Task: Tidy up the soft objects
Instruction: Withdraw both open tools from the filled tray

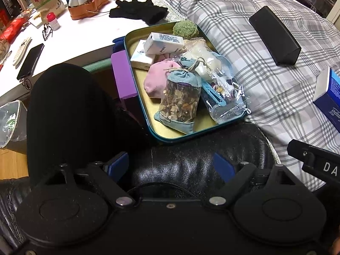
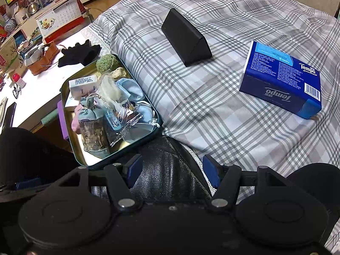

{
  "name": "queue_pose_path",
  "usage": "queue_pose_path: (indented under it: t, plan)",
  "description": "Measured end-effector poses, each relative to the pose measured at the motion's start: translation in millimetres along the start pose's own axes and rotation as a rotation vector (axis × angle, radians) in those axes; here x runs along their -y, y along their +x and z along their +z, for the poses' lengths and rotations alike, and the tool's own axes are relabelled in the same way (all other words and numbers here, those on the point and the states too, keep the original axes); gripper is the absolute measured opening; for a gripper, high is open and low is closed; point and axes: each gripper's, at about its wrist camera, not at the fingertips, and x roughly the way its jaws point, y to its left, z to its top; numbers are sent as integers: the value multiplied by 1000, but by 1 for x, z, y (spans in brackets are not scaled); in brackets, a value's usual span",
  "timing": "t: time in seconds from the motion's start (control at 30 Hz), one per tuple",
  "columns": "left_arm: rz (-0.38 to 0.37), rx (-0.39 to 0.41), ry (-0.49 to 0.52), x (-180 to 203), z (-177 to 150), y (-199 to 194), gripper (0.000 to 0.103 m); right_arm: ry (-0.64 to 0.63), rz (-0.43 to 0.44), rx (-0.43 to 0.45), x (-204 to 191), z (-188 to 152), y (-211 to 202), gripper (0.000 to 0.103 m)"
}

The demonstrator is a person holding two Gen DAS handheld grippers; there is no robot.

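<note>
A teal-rimmed tin tray (image 1: 148, 125) (image 2: 70, 136) sits at the edge of the plaid bed. It holds a blue-topped sachet of dried bits (image 1: 180, 99) (image 2: 92, 125), a pink pouch (image 1: 158, 78), white tissue packs (image 1: 163, 42), a clear bag with blue items (image 1: 225, 97) (image 2: 127, 114), a white fluffy bag (image 1: 204, 59) and a green ball (image 1: 183, 28) (image 2: 107, 62). A blue Tempo tissue box (image 2: 280, 78) (image 1: 329, 97) and a black triangular case (image 2: 187, 37) (image 1: 275, 35) lie on the bed. My left gripper (image 1: 171, 166) and right gripper (image 2: 172, 169) are open and empty over a black leather surface, short of the tray.
A white desk (image 1: 85, 34) at the left carries black gloves (image 1: 138, 10) (image 2: 79, 52), an orange tin (image 1: 87, 6), a phone (image 1: 30, 60), glasses and a bottle. A purple block (image 1: 123, 74) stands beside the tray. A person's black-clad leg (image 1: 70, 116) is at the left.
</note>
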Motion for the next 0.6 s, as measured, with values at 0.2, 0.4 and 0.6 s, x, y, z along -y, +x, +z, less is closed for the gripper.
queue_pose_path:
  t: [0.2, 0.4, 0.6]
  plan:
    - [4, -2, 1, 1, -1, 1, 84, 0, 3, -4, 0, 0, 2, 61]
    - [8, -4, 4, 2, -2, 1, 84, -1, 9, -2, -1, 0, 2, 61]
    - [6, -7, 4, 2, -2, 1, 84, -3, 12, -5, -1, 0, 2, 61]
